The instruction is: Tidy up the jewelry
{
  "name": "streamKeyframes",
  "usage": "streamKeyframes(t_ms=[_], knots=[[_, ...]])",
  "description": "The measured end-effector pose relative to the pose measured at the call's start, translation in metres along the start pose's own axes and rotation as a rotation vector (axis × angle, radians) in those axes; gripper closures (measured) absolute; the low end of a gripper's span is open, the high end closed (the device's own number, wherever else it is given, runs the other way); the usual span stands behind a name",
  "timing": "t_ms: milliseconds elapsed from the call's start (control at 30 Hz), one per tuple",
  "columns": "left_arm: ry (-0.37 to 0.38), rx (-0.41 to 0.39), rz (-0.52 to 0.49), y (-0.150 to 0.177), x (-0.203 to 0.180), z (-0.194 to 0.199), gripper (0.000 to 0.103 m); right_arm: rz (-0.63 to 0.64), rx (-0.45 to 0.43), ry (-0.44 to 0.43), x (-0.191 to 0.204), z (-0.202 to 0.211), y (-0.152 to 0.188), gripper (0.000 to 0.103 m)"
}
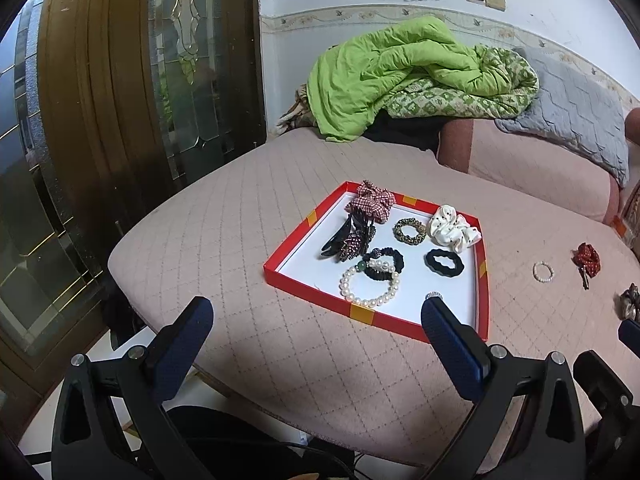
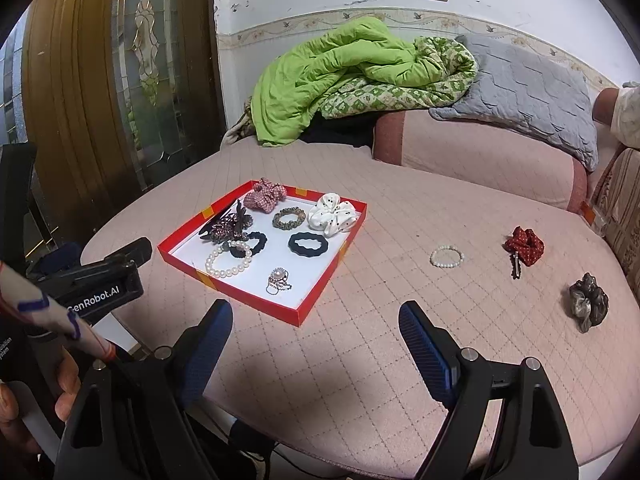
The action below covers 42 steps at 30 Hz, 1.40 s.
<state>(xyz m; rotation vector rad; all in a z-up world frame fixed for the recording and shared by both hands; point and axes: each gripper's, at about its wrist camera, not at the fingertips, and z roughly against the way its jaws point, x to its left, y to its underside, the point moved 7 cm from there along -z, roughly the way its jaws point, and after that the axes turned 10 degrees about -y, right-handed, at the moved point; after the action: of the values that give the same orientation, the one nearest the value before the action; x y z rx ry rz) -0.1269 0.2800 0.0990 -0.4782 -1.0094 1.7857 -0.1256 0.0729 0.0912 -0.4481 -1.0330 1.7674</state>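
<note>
A red tray (image 1: pixel 304 232) (image 2: pixel 344 258) with a white floor lies on the pink quilted bed. In it are a large pearl bracelet (image 1: pixel 370 284) (image 2: pixel 228 260), several scrunchies, a dark hair claw (image 1: pixel 344 236) and a pearl ring piece (image 2: pixel 279 279). Outside it, to the right, lie a small pearl bracelet (image 2: pixel 447 256) (image 1: pixel 543 272), a red scrunchie (image 2: pixel 525 247) (image 1: pixel 587 258) and a grey-brown scrunchie (image 2: pixel 588 302). My left gripper (image 1: pixel 316 312) is open and empty, near the tray's front edge. My right gripper (image 2: pixel 316 316) is open and empty, right of the tray's near corner.
A green quilt (image 2: pixel 340 76) and a grey blanket (image 2: pixel 528 88) are piled at the back on a pink bolster (image 2: pixel 480 156). A wooden glass door (image 1: pixel 120 80) stands on the left. The bed edge runs close below both grippers.
</note>
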Motion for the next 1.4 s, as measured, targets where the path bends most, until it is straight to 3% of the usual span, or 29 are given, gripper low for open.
streamKeyframes(t_ms=[500,1400], knots=[[-0.002,0.009,-0.058,0.0055,-0.0101,-0.0001,0.000,0.000,0.010,0.005,0.0001,-0.0036,0.0029,0.015],[-0.016,0.023,-0.072,0.0093,-0.0083,-0.0078,0.000,0.005,0.025,0.008,-0.0027,-0.0080,0.0053,0.014]])
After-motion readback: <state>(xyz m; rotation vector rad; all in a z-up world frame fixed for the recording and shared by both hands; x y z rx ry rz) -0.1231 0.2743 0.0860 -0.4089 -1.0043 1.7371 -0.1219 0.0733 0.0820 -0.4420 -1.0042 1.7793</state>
